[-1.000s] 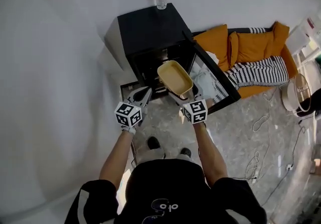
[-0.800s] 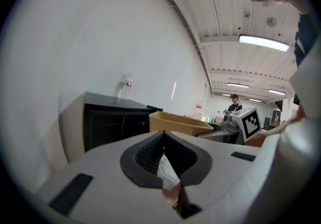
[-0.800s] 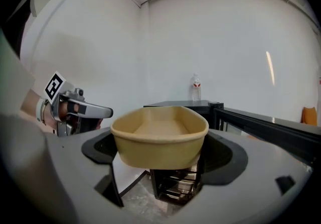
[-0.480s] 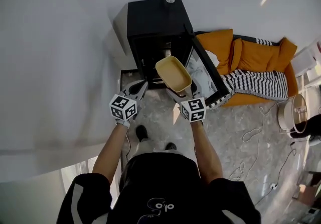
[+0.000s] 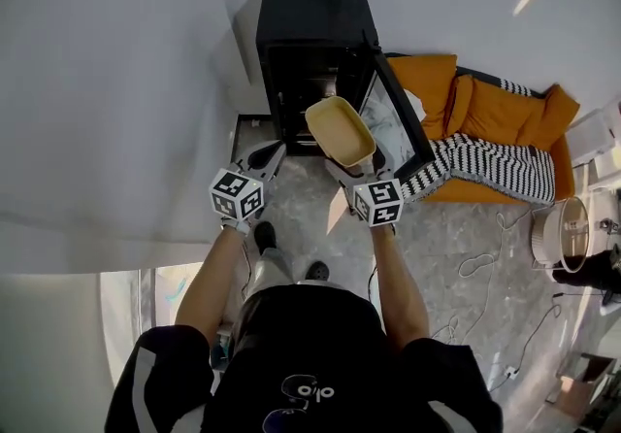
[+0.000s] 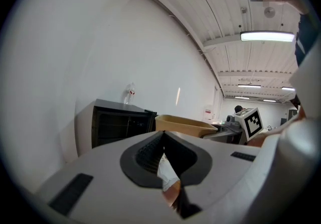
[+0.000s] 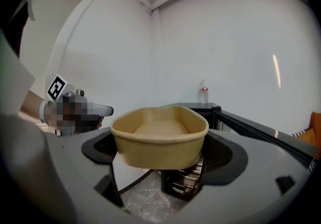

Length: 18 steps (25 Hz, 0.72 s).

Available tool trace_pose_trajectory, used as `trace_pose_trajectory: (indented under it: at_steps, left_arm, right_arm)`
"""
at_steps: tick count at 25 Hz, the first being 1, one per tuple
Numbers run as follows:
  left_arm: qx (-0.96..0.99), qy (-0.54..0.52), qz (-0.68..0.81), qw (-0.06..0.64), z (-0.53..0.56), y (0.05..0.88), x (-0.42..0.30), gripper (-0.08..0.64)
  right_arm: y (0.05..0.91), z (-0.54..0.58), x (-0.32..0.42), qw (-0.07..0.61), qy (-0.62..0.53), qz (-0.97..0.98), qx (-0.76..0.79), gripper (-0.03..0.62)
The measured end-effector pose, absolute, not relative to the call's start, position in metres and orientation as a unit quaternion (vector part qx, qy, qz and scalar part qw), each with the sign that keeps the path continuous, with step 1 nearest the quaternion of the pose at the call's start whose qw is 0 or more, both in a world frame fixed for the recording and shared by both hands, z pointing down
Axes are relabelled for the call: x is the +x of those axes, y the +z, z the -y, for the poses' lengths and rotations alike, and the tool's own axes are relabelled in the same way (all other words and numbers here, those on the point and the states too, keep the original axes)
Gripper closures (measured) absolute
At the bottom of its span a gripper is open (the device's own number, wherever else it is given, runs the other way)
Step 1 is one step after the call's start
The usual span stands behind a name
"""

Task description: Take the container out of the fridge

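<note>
Out in front of the open fridge [image 5: 309, 28], the empty tan container [image 7: 159, 140] sits clamped across its near end in the right hand-held gripper [image 7: 160, 165]; it looks light, thin-walled and slightly bendy, so gentle pressure should do, while the left hand-held gripper [image 6: 163, 140] is closed on nothing.

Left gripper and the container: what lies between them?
Nothing. In the head view the shut left gripper hangs beside the container in the right gripper; only floor and the fridge show behind.
</note>
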<state>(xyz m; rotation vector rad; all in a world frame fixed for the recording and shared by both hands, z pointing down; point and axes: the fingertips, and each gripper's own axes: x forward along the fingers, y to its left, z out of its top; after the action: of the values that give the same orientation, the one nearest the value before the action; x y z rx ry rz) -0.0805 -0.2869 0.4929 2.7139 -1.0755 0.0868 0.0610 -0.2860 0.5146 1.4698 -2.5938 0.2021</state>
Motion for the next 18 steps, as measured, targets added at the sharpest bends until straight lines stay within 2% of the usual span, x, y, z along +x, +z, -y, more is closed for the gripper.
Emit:
trace_pose_trajectory:
  at_steps: [18]
  left_arm:
    - [0.916, 0.023, 0.384, 0.115, 0.259, 0.499, -0.095, 0.553]
  right_arm:
    - [0.519, 0.265, 0.065, 0.078, 0.065, 0.868, 0.486, 0.078]
